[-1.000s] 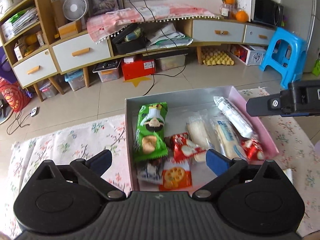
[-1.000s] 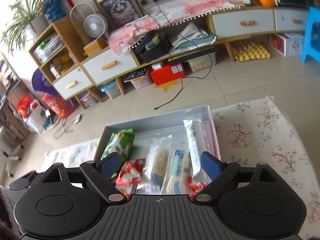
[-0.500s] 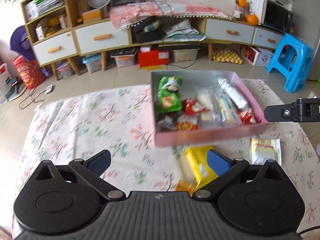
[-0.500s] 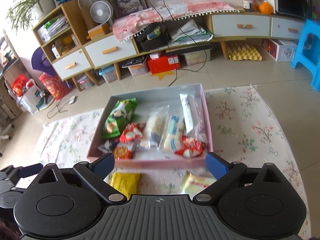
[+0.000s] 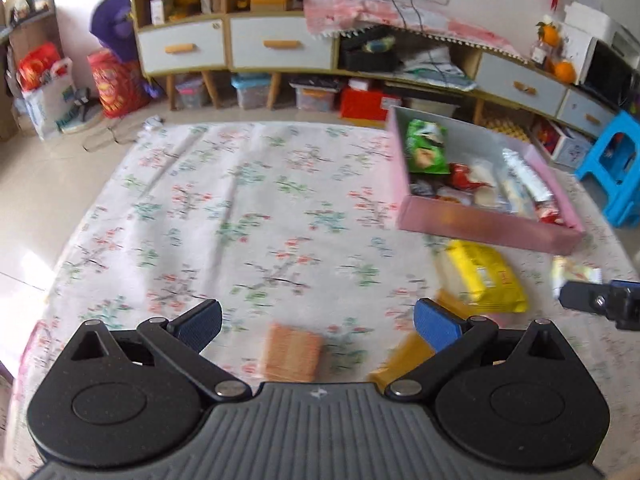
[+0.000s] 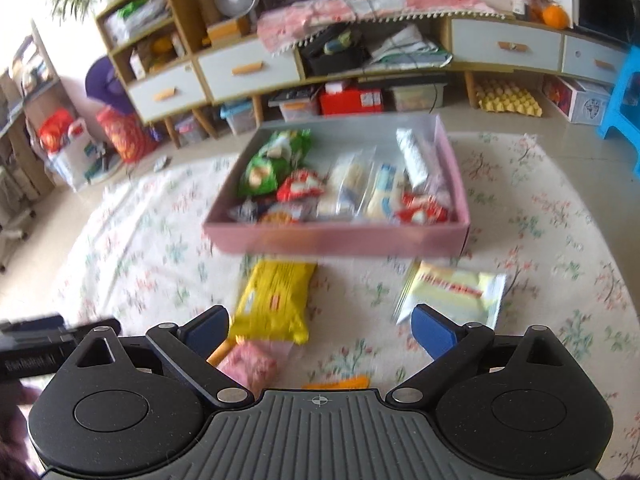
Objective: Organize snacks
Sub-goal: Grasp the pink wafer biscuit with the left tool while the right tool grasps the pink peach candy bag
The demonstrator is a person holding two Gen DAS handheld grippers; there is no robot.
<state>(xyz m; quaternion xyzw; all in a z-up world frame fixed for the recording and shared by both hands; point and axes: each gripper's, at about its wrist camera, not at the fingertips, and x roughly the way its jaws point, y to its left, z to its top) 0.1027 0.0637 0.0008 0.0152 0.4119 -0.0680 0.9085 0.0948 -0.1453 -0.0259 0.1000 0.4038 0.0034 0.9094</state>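
Here both tongs (image 5: pixel 316 320) (image 6: pixel 320 326) tilt downward, spread wide, empty.

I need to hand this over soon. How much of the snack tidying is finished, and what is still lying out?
Done: the pink box already holds a row of packets, among them a green bag. In hand: nothing; the left gripper and right gripper are both open and empty. Left on the cloth: a yellow bag, a pale packet, and a few small blurred snacks nearer the grippers.
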